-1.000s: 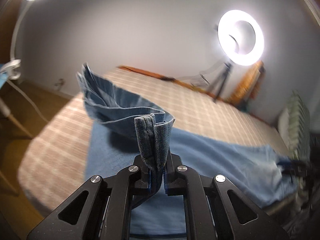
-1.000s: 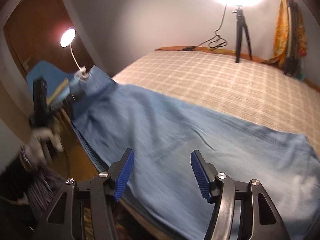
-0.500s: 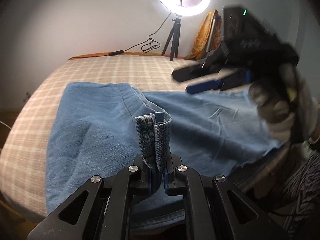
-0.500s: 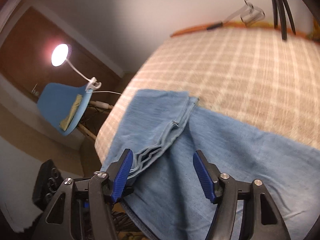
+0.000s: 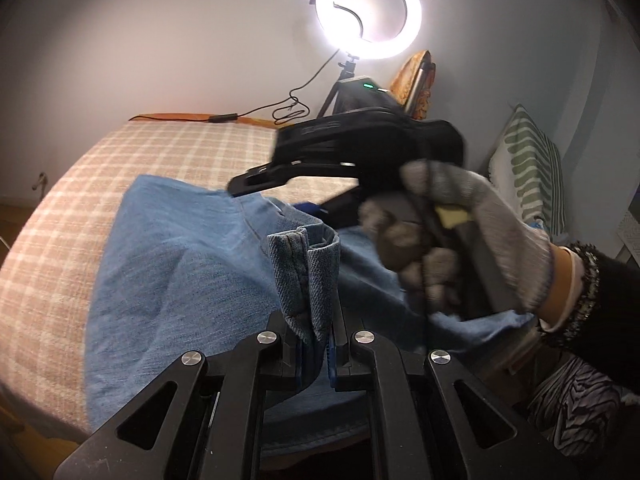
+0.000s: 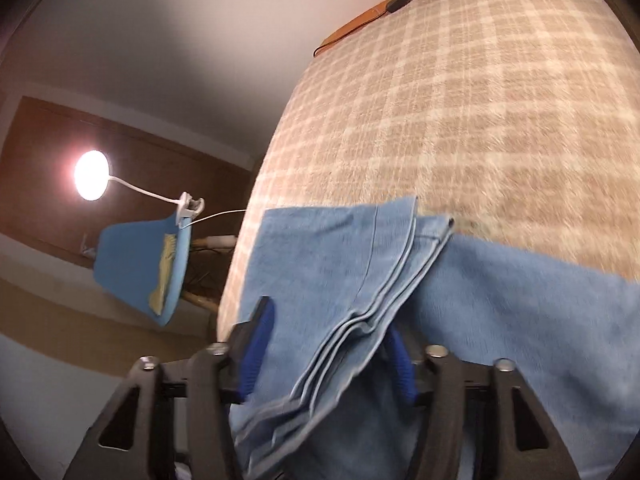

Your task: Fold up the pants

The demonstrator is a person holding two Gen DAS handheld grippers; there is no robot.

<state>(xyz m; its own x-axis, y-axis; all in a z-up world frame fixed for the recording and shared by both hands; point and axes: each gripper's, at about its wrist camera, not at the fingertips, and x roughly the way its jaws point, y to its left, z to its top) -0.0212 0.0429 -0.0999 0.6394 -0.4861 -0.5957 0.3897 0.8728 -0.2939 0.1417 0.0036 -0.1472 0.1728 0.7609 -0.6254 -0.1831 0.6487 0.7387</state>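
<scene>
Light blue denim pants (image 5: pixel 180 272) lie spread on the checked bed (image 5: pixel 60 220). My left gripper (image 5: pixel 316 320) is shut on a bunched fold of the denim that sticks up between its fingers. Just beyond it, a gloved hand (image 5: pixel 460 240) holds the black right gripper (image 5: pixel 360 148) low over the cloth. In the right wrist view, the stacked hem edges (image 6: pixel 380 280) of the pants (image 6: pixel 500 300) run between the blue pads of my right gripper (image 6: pixel 328 354). Its jaws are closing around that stack, and the right pad is partly hidden under the cloth.
A ring light (image 5: pixel 368 12) on a tripod stands against the far wall, with a cable trailing onto the bed's head. A striped pillow (image 5: pixel 528 172) leans at the right. Beside the bed's left edge stand a blue chair (image 6: pixel 140 268) and a clip lamp (image 6: pixel 91 175).
The right gripper dropped onto the pants' folded edge and its jaws narrowed around the hem layers. The left gripper kept its grip on the denim, which went from hanging raised to lying over the pants.
</scene>
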